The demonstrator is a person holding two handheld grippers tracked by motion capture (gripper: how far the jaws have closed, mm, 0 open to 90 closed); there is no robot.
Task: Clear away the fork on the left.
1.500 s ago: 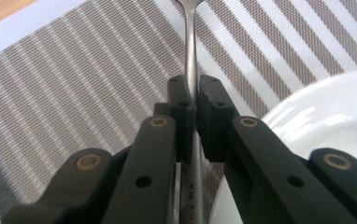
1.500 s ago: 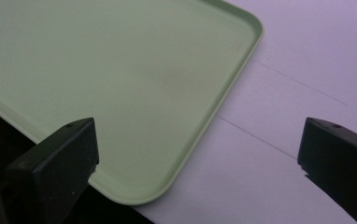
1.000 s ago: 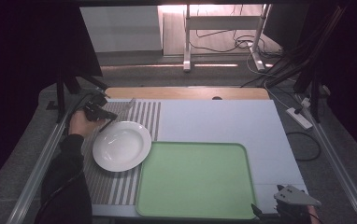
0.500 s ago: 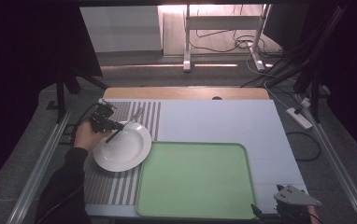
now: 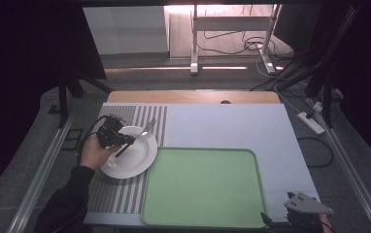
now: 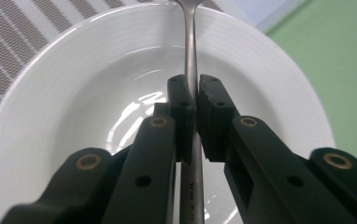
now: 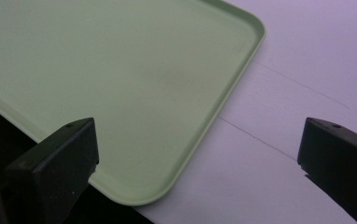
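A white plate [image 5: 131, 161] rests on the striped placemat [image 5: 118, 194] at the left of the table. My left gripper [image 5: 126, 143] hangs over the plate's far left part, shut on the handle of a metal utensil [image 5: 147, 127]. In the left gripper view the thin handle [image 6: 190, 42] runs up between the pressed pads [image 6: 182, 100], above the plate's bowl [image 6: 74, 93]; its head is cut off at the top edge. My right gripper [image 5: 277, 221] sits at the table's near right corner, jaws wide apart and empty, beside the corner of the green tray [image 7: 120, 70].
The green tray [image 5: 203, 189] lies bare at the near middle, its left edge close to the plate. A white mat [image 5: 222, 126] covers the table's far and right side. Rails, cables and a power strip [image 5: 311, 122] surround the table.
The left hand has carried the utensil from the far left of the placemat toward the near side and right, to above the plate. The right gripper has stayed put.
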